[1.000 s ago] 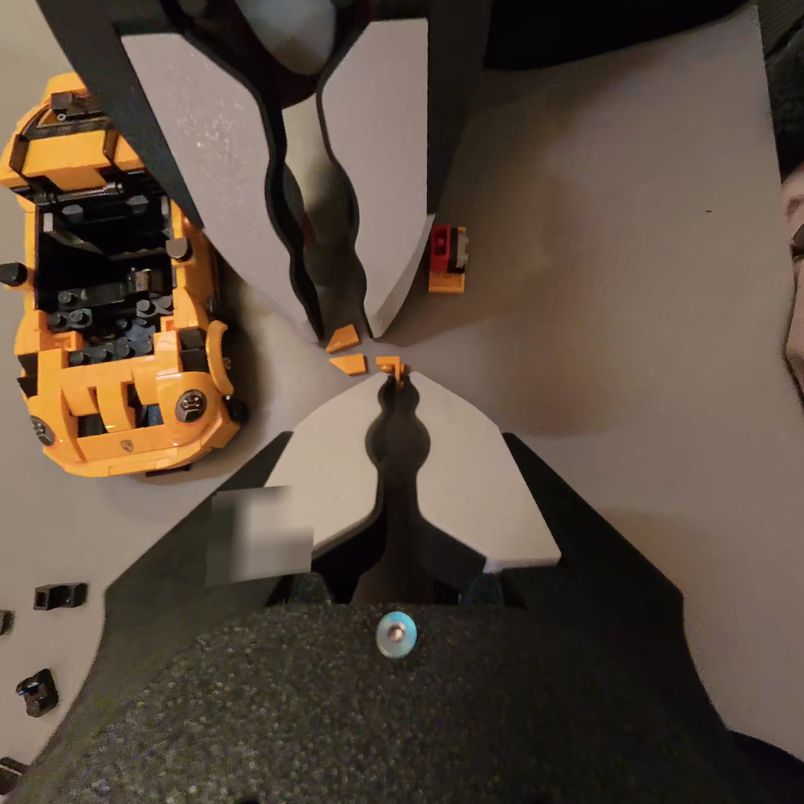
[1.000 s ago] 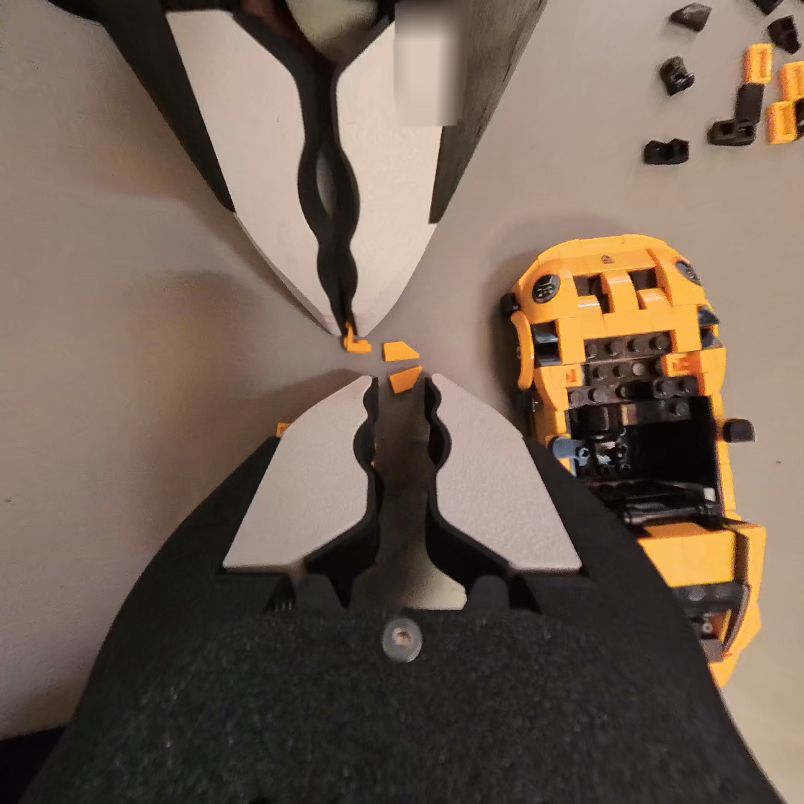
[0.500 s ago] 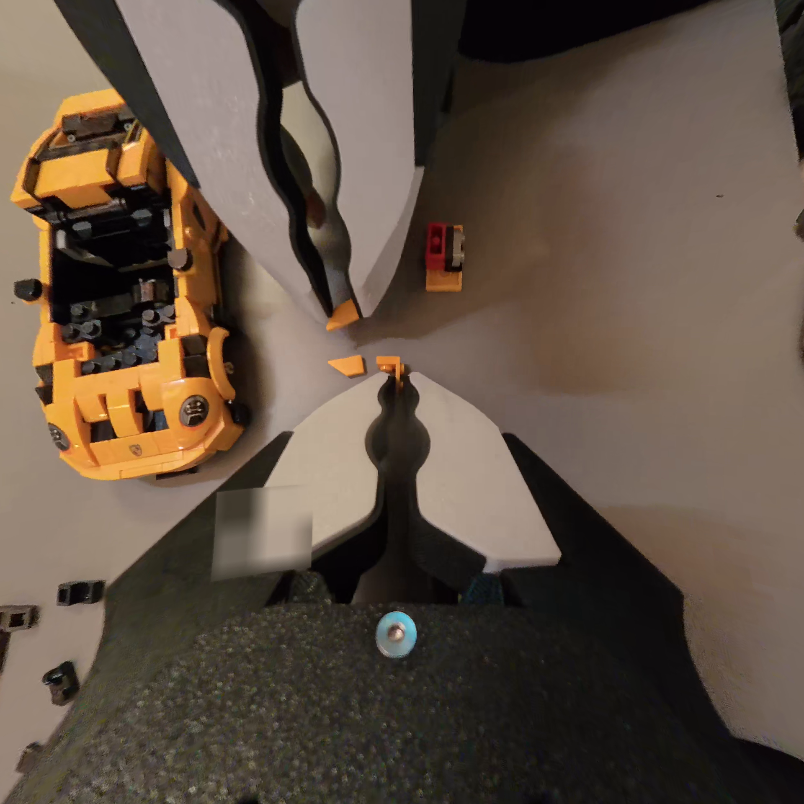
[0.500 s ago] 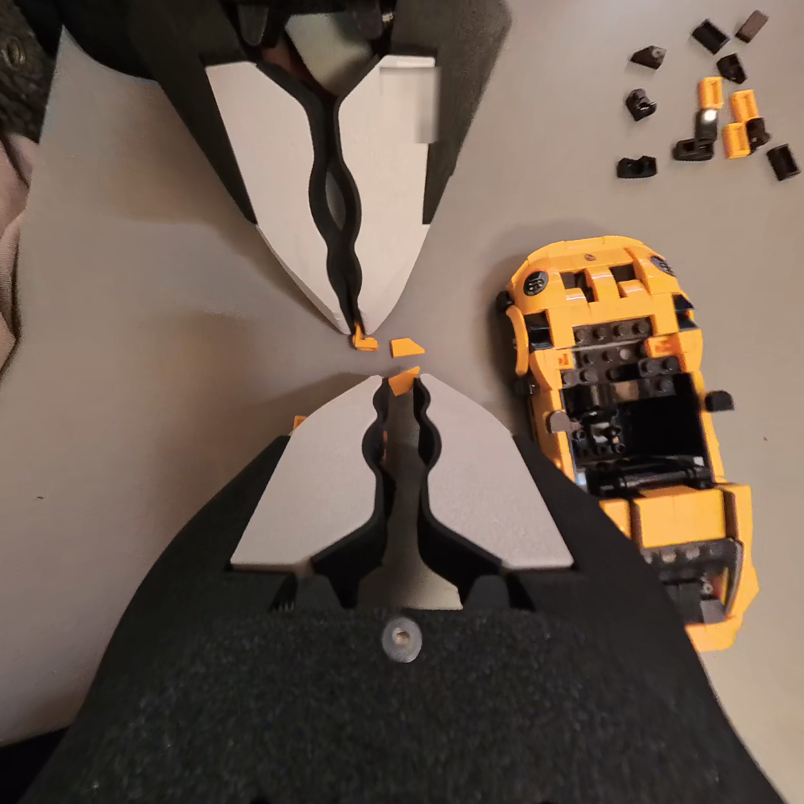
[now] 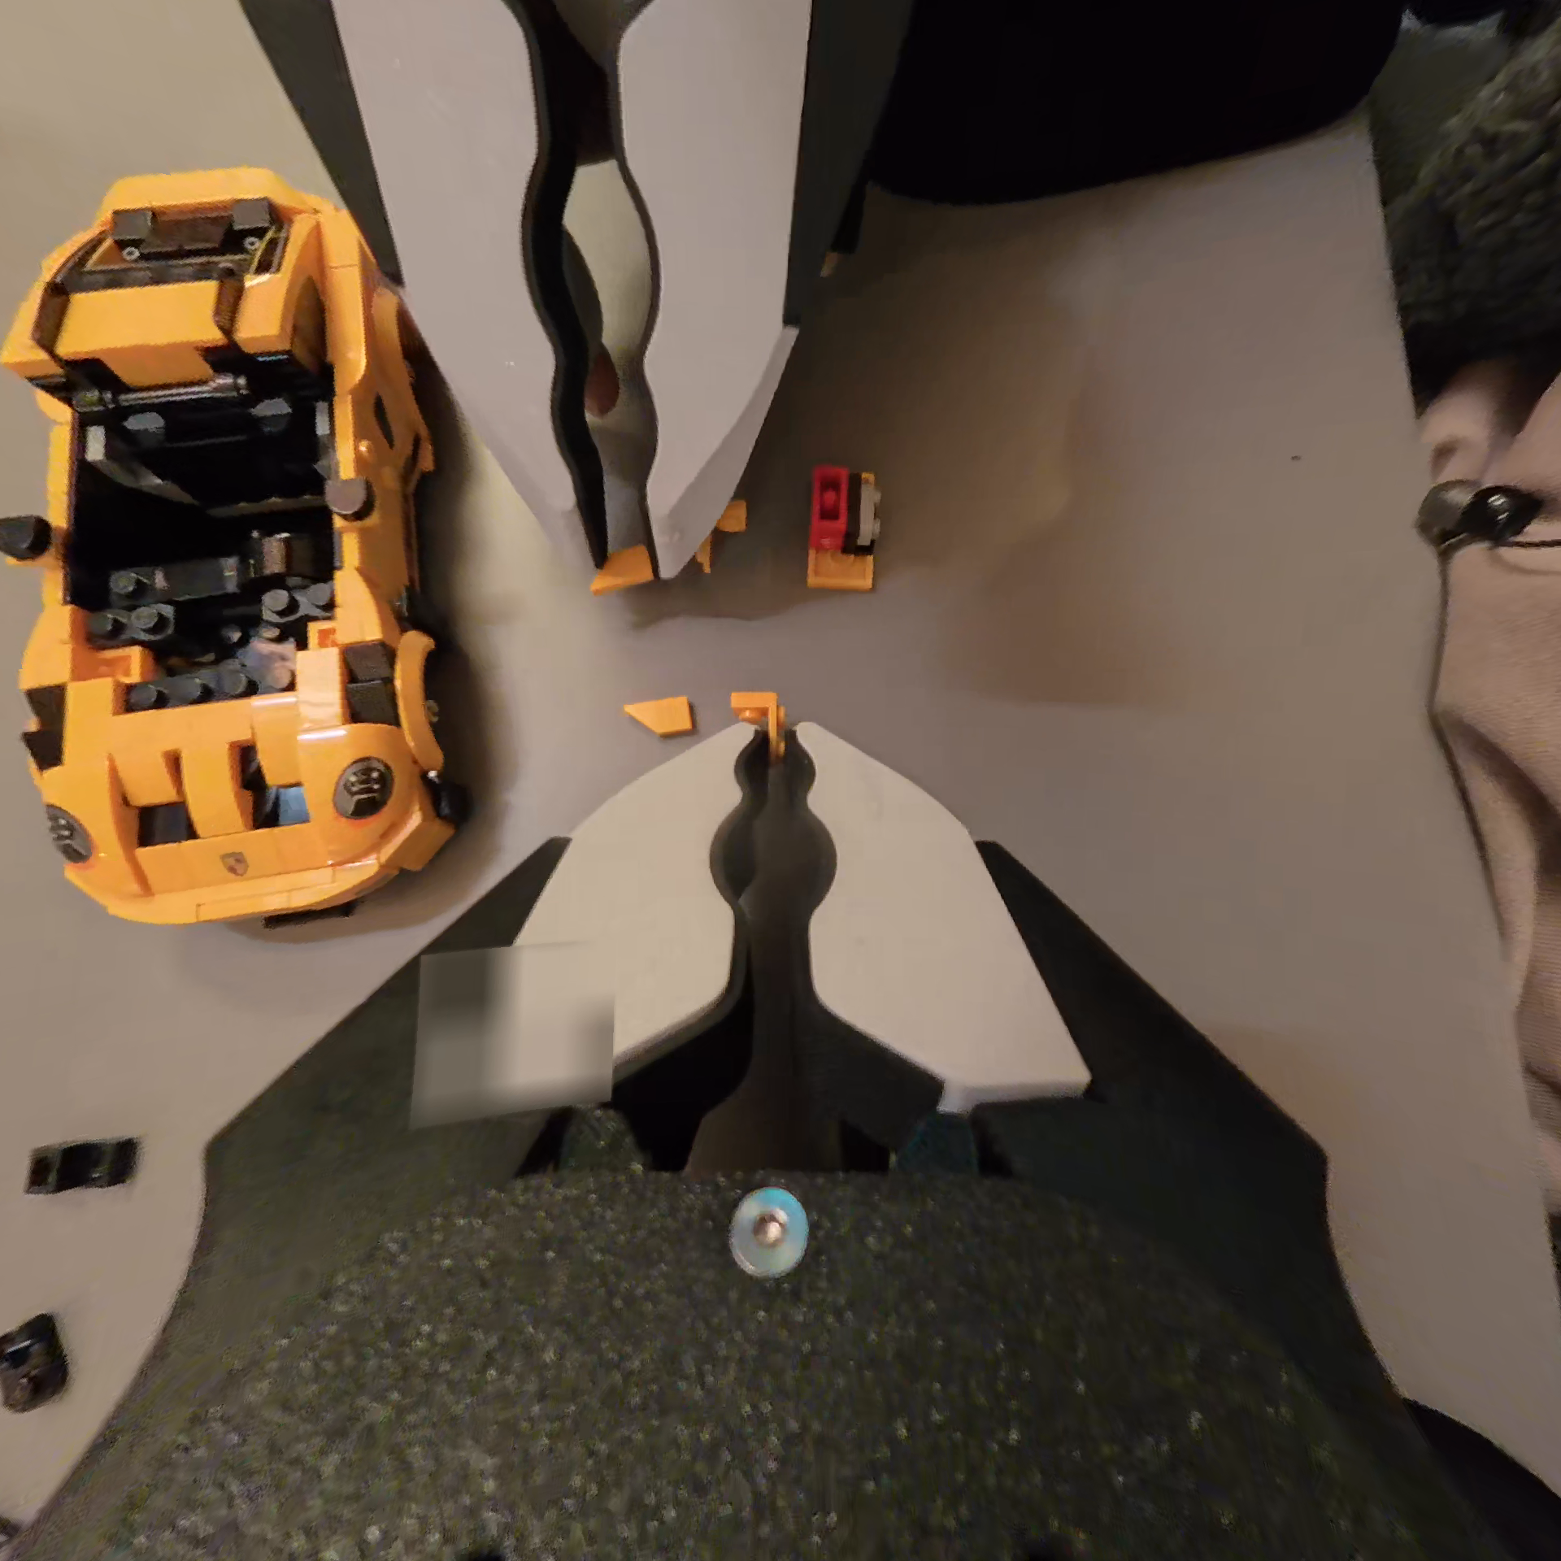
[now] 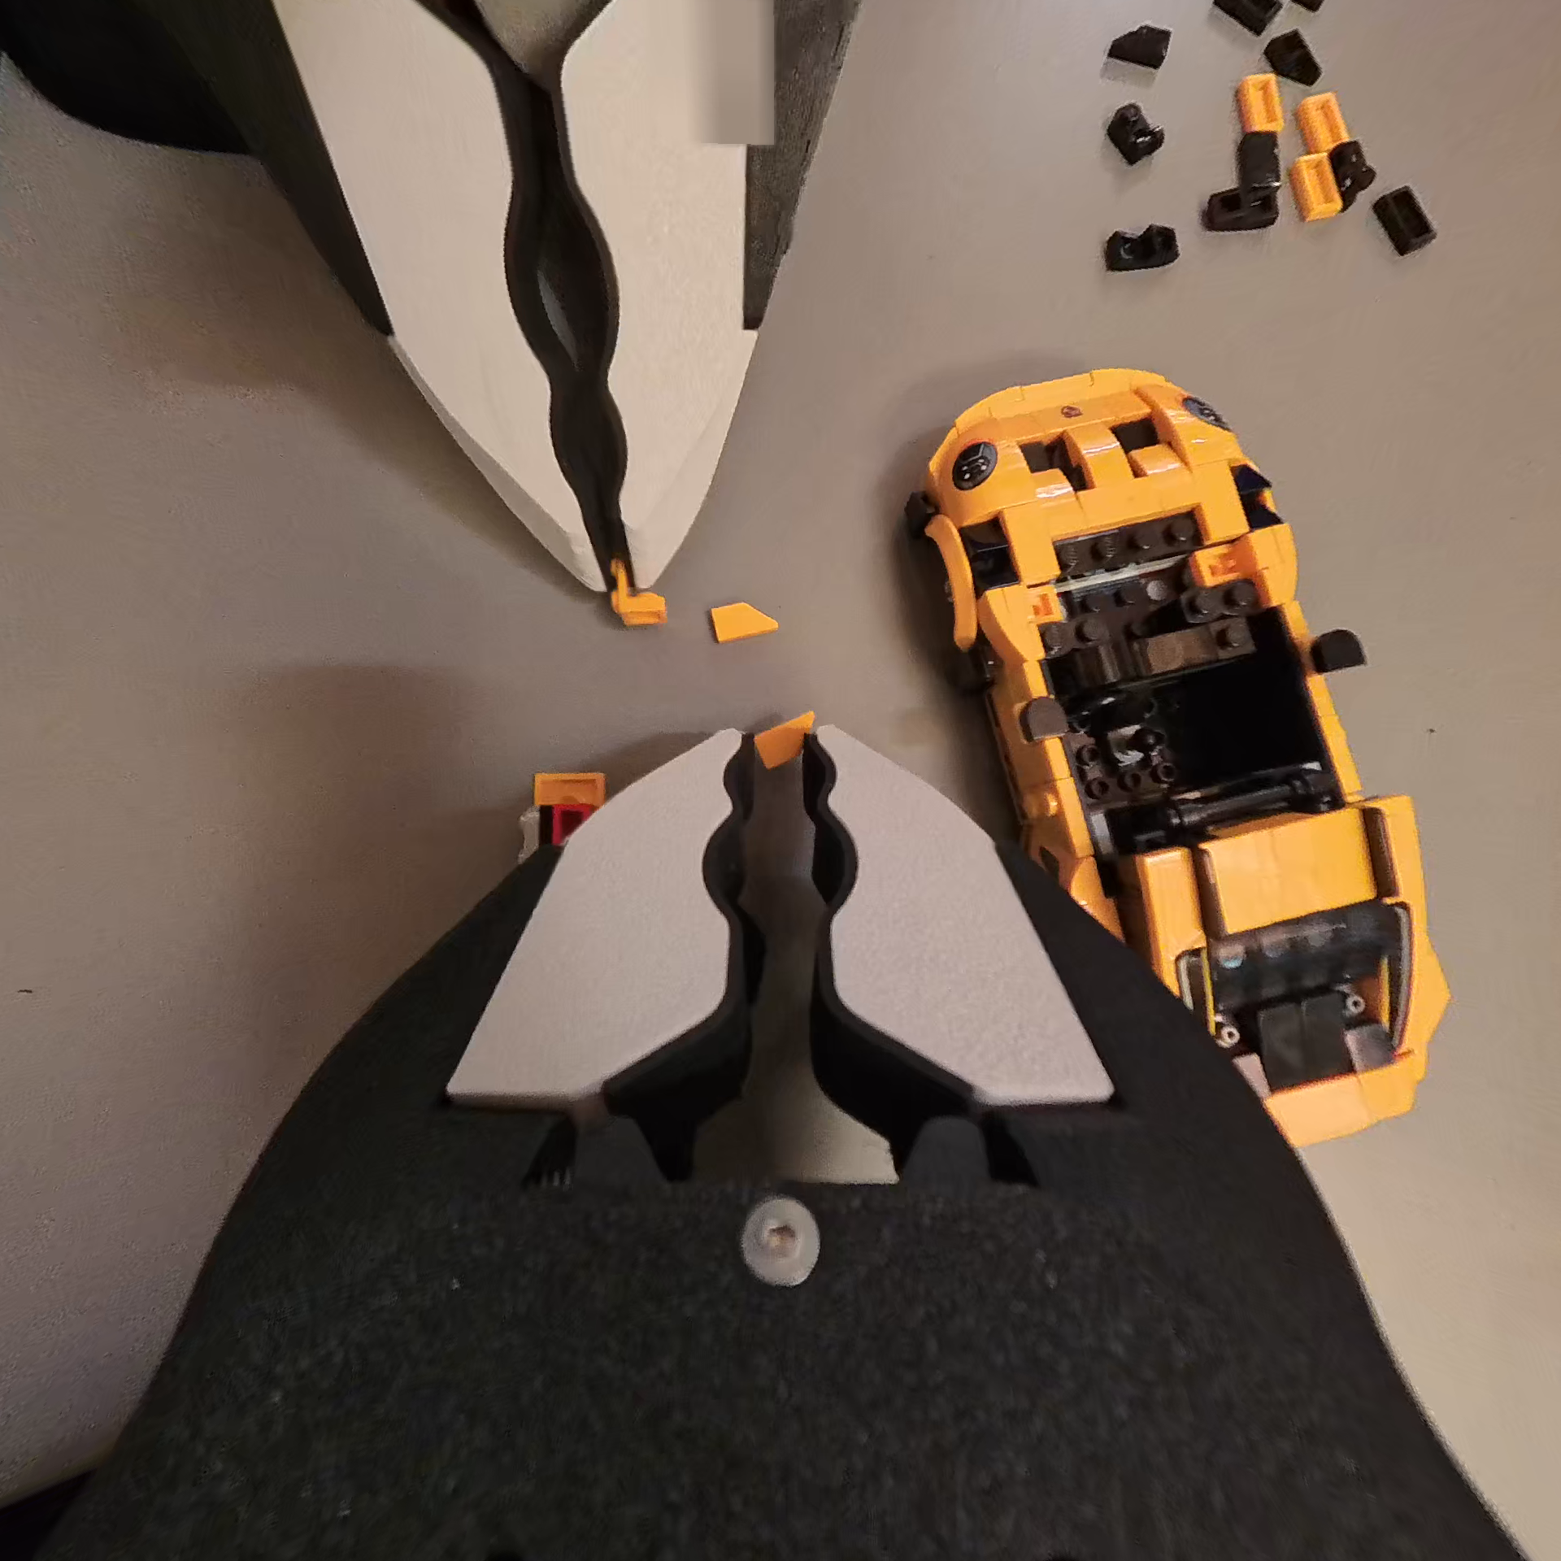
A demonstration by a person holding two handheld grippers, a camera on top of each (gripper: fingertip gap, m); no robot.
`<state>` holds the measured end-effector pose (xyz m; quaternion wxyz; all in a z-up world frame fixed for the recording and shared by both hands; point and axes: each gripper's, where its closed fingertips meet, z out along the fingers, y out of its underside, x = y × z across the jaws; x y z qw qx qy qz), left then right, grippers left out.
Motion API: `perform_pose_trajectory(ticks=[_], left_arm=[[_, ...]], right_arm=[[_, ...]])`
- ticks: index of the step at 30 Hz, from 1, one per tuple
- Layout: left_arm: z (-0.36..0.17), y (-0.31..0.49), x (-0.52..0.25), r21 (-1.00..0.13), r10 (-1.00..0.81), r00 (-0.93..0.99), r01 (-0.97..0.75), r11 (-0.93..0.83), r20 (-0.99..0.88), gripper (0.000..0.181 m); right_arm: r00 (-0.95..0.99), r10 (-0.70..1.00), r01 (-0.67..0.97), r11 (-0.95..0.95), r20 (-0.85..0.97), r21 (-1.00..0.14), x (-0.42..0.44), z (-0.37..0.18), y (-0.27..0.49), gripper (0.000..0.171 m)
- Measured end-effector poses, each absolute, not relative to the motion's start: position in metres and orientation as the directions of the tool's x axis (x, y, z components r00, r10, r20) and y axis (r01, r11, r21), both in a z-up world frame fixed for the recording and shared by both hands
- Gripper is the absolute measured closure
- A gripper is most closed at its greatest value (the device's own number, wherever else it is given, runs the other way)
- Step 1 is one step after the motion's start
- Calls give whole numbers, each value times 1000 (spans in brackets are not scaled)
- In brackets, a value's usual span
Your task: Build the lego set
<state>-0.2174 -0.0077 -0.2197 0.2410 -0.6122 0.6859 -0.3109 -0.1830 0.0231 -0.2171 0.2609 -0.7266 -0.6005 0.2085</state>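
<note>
My left gripper [image 5: 775,733] is shut on a small orange bracket piece [image 5: 758,708], seen too in the right wrist view [image 6: 635,601]. My right gripper [image 6: 781,736] is shut on a small orange wedge tile [image 6: 784,738], which also shows in the left wrist view [image 5: 623,568] at the far gripper's tips. A second orange wedge tile [image 5: 662,715] lies flat on the table between the two grippers, also in the right wrist view [image 6: 742,623]. The part-built orange and black car [image 5: 220,549] sits to the left, and in the right wrist view [image 6: 1182,743] to the right.
A small red, grey and orange sub-assembly [image 5: 840,528] lies near the right gripper, partly hidden in the right wrist view [image 6: 564,802]. Several loose black and orange pieces [image 6: 1267,144] lie beyond the car. A person's sleeve and an earbud cable [image 5: 1478,515] are at the right edge. Across from one pair of fingers to the other is roughly 5 cm.
The right gripper closed on one orange wedge tile and drew back with it, away from the left gripper. The left gripper kept its hold on the bracket piece.
</note>
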Motion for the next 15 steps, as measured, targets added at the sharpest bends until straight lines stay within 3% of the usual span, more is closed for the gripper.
perform_pose_trajectory(ticks=[15], left_arm=[[-213,-14,-219,-727,-957,-130,-678,-105,259,178]], right_arm=[[257,966,768,-193,18,-610,-152,-217,28,161]])
